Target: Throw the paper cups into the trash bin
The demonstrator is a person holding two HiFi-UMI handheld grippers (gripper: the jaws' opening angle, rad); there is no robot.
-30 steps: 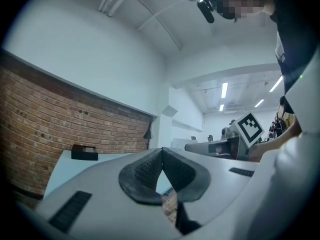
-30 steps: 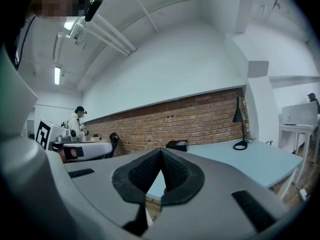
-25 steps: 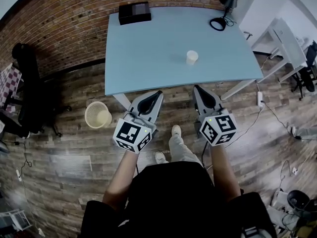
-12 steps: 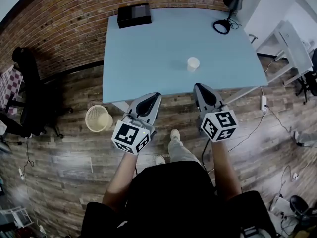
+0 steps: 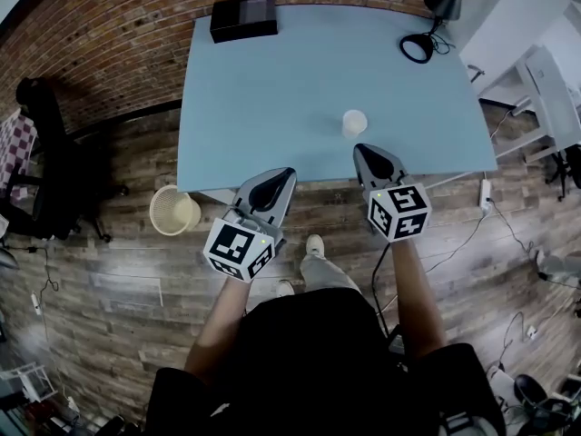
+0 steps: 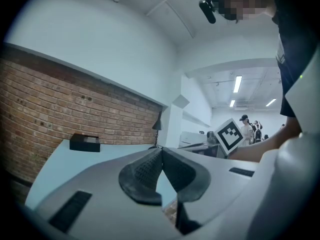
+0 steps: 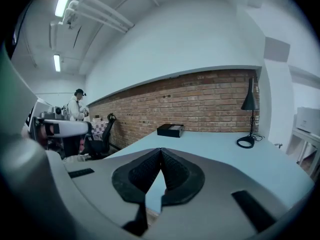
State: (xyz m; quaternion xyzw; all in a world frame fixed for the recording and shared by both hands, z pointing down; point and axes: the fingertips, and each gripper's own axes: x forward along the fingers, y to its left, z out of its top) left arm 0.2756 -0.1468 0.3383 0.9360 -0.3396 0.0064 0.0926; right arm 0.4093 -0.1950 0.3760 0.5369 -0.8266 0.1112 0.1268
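Paper cup (image 5: 354, 123) stands on the blue table (image 5: 272, 80) near its front edge, just beyond the right gripper (image 5: 364, 150); it and the left gripper (image 5: 285, 173) are closed, empty; best open wide before straddling

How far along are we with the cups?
Done: nothing I can confirm; what is inside the trash bin is unclear. In hand: nothing; the left gripper and right gripper are both shut and empty. Left: grasp the paper cup standing on the table and bin it.
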